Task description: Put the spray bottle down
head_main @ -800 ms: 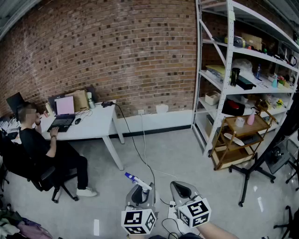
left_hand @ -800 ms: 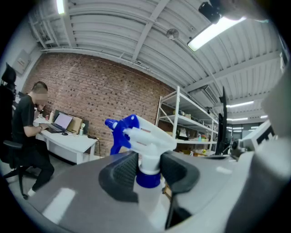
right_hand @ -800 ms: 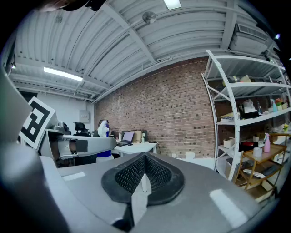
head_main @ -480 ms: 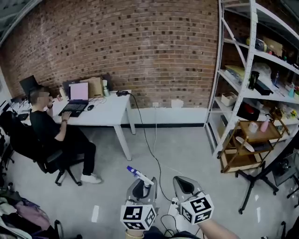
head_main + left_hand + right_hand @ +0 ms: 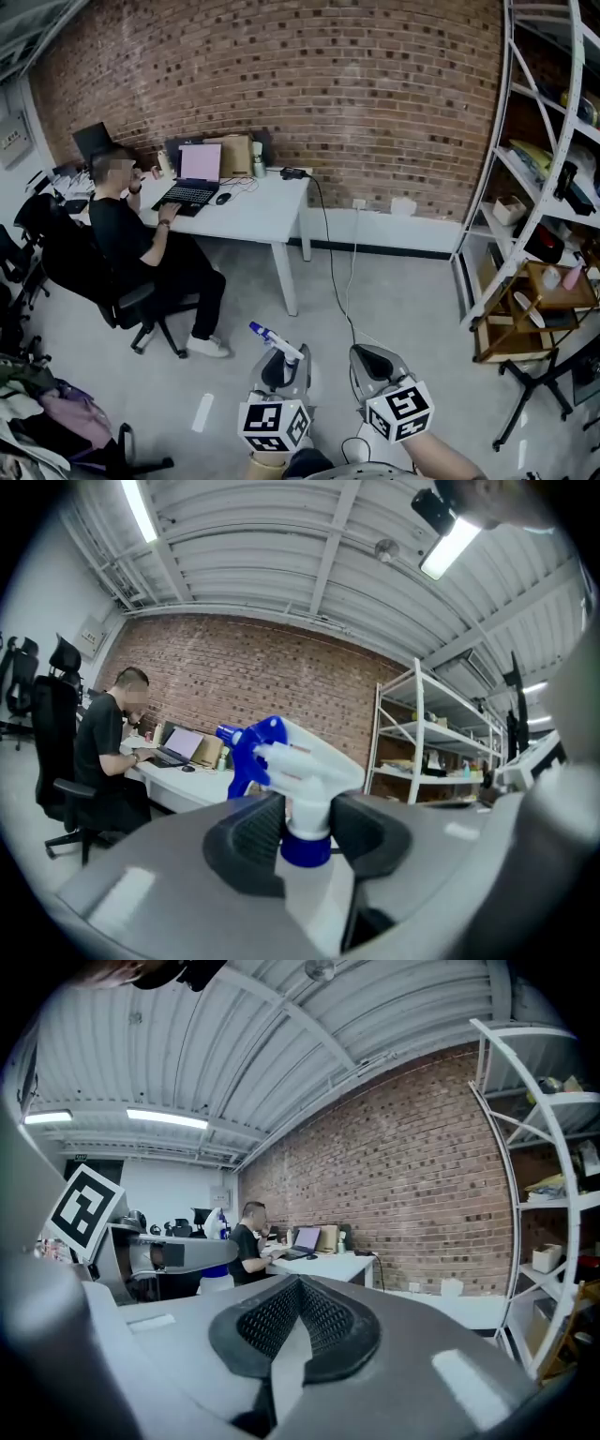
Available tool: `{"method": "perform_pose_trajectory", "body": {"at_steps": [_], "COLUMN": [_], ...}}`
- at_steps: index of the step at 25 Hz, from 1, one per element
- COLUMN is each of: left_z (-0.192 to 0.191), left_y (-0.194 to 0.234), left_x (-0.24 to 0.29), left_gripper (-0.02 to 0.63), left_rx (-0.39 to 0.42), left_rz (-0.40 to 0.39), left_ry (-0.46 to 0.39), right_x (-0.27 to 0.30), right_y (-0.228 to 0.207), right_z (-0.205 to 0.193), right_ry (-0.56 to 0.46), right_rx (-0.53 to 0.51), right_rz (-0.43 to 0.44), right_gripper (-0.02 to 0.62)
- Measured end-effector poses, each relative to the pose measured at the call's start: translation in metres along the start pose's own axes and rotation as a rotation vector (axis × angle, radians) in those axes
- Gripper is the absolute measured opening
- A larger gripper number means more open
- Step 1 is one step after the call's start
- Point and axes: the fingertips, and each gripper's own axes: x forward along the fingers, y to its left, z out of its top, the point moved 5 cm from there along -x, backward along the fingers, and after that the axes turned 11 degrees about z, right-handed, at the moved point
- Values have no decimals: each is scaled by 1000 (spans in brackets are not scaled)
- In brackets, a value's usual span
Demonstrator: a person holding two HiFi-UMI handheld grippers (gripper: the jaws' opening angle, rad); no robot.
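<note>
Well short of the counter (image 5: 253, 211), above the floor (image 5: 403, 300), the left gripper (image 5: 307, 829) is clamped on the bottle (image 5: 300, 761) at its neck; the right gripper (image 5: 298, 1312) is closed, empty. Light, stiff, slick plastic is judged, best held under the trigger head. Counted: one counter, two grippers, one bottle

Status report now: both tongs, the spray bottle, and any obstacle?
Left tongs shut on neck of white plastic spray bottle with blue trigger. Right tongs shut, empty. Seated person at white desk ahead.
</note>
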Motion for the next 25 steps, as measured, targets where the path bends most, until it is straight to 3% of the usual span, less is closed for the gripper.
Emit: {"method": "perform_pose_trajectory", "body": {"at_steps": [12, 25], "left_z": [61, 68], "left_y": [137, 191], "left_x": [121, 230], "left_gripper": [137, 137], "left_rx": [50, 29], "left_rz": [18, 42], "left_ry": [-43, -24], "right_x": [189, 293], "right_y": [-22, -85], "right_z": [53, 55], "right_ry": [-56, 4], "right_rx": [-6, -7], "right_rz": [-8, -55], "right_gripper": [-2, -2]}}
